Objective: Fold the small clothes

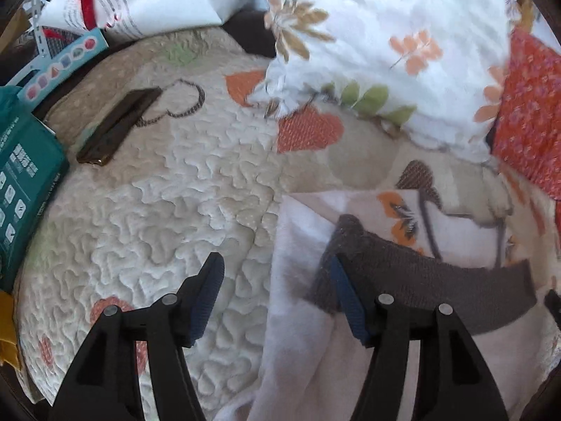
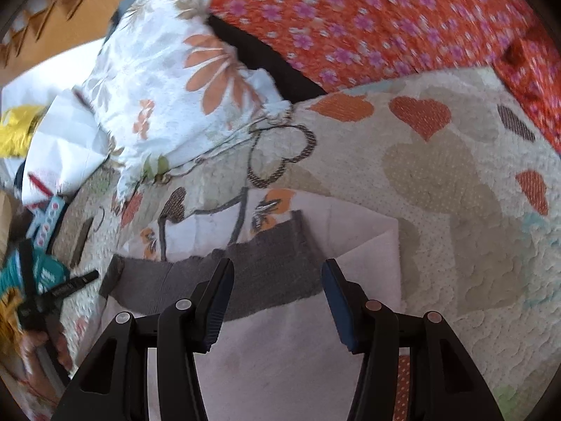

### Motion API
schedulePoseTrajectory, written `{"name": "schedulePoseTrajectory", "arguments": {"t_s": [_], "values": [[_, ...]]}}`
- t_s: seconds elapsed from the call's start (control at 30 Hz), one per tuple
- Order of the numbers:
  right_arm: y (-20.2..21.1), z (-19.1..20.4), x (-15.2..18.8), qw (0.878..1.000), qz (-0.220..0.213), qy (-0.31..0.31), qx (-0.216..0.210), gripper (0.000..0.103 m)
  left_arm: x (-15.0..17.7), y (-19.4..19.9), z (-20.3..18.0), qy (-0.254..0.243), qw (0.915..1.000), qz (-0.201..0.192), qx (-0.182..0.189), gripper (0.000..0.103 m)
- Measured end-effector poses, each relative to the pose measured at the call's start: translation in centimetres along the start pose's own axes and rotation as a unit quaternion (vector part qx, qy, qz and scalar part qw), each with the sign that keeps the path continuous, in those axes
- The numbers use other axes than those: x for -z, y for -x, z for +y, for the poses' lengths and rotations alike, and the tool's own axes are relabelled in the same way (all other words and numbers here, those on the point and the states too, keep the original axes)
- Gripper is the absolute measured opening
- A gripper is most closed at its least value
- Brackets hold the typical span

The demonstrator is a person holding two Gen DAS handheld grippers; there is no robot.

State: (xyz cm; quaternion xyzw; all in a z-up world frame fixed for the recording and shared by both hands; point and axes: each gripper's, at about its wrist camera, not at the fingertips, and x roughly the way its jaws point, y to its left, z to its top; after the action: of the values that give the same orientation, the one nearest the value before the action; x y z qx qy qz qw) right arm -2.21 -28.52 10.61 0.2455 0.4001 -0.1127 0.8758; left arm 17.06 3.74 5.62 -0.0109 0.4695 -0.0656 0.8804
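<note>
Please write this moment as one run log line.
left tool: open, empty | right tool: open, empty | white garment: flat on quilt, grey band visible

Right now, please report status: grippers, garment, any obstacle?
Left gripper open, right gripper open, both empty. White garment with grey band flat on quilt. Pillow just beyond; nothing blocking.

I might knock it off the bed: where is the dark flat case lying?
In the left wrist view, the dark case lies upper left on the quilt, beside the teal box.
</note>
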Motion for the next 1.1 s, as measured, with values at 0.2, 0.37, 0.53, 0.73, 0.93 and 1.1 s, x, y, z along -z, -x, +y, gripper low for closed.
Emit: {"name": "schedulePoseTrajectory", "arguments": {"t_s": [0.2, 0.37, 0.53, 0.73, 0.93, 1.1], "values": [[-2.6, 2.4, 2.1, 0.997, 0.052, 0.052, -0.034, 0.057, 2.4, 0.4, -2.4, -0.04, 0.992, 0.029, 0.116, 0.062], [-4.1, 0.7, 2.4, 0.997, 0.058, 0.047, 0.001, 0.056, 2.5, -3.9, -1.6, -0.024, 0.9947, 0.087, 0.05, 0.062], [-3.8, -2.2, 1.2, 0.998, 0.049, 0.003, 0.026, 0.056, 1.4, -5.0, 2.4, 0.057, 0.9918, 0.1, 0.054, 0.07], [-3.3, -3.1, 0.6, 0.999, 0.042, -0.022, 0.027, 0.056, 1.0, -4.6, 5.1, 0.112, 0.9864, 0.102, 0.064, 0.07], [-0.9, -3.9, 0.5, 0.997, 0.023, -0.038, 0.055, 0.058, 1.2, -2.4, 6.8, 0.082, 0.9908, 0.064, -0.087, 0.07], [1.8, -4.6, 1.3, 0.997, 0.015, -0.064, 0.044, 0.058, 2.9, -1.3, 8.9, 0.084, 0.9893, 0.071, -0.095, 0.07]]}}
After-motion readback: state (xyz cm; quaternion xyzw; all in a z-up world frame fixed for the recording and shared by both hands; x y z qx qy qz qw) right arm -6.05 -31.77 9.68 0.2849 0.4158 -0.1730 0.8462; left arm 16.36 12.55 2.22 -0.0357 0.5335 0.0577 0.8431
